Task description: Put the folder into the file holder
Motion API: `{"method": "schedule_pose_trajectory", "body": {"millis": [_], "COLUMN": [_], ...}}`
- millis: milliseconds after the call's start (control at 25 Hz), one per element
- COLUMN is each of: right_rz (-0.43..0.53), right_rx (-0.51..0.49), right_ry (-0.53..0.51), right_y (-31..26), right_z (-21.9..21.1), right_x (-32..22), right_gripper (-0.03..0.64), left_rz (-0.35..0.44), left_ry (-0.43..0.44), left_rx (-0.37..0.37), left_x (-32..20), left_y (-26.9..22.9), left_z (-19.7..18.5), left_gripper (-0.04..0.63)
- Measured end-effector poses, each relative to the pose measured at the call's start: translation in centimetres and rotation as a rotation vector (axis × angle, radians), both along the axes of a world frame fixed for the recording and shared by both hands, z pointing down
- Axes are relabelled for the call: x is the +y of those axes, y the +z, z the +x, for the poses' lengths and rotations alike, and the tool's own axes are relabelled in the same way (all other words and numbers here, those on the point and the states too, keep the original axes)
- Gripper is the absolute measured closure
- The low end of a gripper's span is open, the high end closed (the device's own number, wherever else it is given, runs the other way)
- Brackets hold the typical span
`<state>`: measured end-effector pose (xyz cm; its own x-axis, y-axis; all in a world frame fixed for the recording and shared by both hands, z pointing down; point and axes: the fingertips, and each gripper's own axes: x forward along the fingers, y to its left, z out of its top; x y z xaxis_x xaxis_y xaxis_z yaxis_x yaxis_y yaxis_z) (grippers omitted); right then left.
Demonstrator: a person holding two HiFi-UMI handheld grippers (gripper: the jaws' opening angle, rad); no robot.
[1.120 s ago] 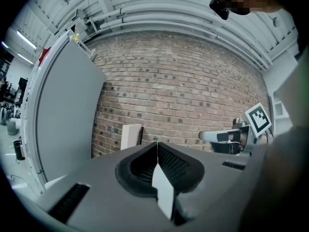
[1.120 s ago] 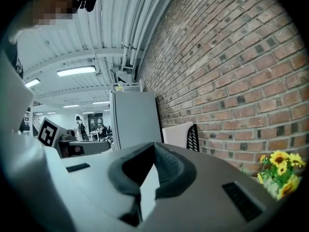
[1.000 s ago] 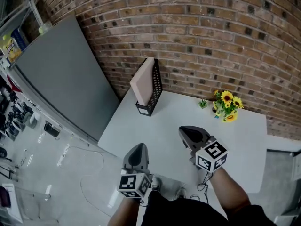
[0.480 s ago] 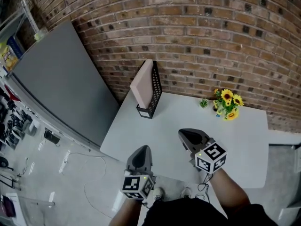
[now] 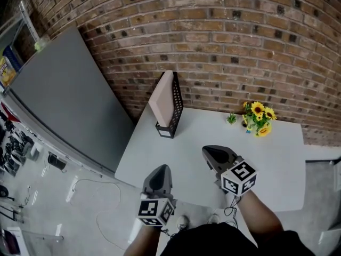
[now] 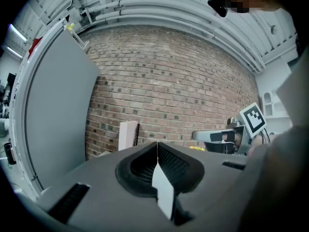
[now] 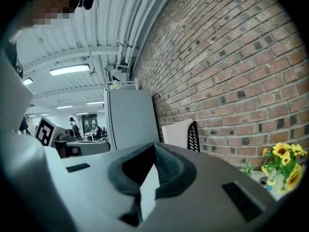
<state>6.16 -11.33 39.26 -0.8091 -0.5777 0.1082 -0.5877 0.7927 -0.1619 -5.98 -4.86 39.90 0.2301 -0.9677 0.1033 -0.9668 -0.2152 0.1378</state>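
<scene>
**A:** Head view first. Where is the folder sitting?

**B:** The pale pink folder [image 5: 161, 100] is standing on edge inside the black mesh file holder [image 5: 176, 106]. That is at the upper left of the white bench [image 5: 197, 135], close against the brick wall [image 5: 224, 41]. The left claw [image 5: 162, 168] and right claw [image 5: 206, 149] are hovering low in the frame, well apart from the holder.

**A:** So what is the sensible handling now?

**B:** I am judging the job done. The good move is keeping both claws back and level, so nothing is nudging the light holder or the yellow flowers [image 5: 258, 117] at the right.

**A:** Left gripper view?

**B:** Its dark ridged pads are pressing together, clenched on nothing. Left of centre, the folder is showing flat and matte beside the holder's perforated wall.

**A:** Right gripper view?

**B:** Same there, with the pads meeting and nothing between them. The stiff, board-like folder is leaning in the curved mesh near centre, and the bricks are looking rough.
</scene>
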Motion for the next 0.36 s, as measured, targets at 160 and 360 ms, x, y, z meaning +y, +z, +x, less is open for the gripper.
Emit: {"method": "schedule_pose_trajectory", "body": {"millis": [160, 360], "right_rz": [0.0, -0.001], "right_rx": [-0.001, -0.004], "right_ry": [0.007, 0.008], "right_y": [0.09, 0.23], "right_z": [-0.45, -0.81], "right_x": [-0.36, -0.96], "right_gripper": [0.614, 0.614], "left_rz": [-0.003, 0.0], "left_ry": [0.007, 0.006], "left_rx": [0.001, 0.005], "left_x": [-0.28, -0.9], "left_y": [0.16, 0.18], "left_z": [-0.51, -0.95], "left_gripper": [0.588, 0.588]}}
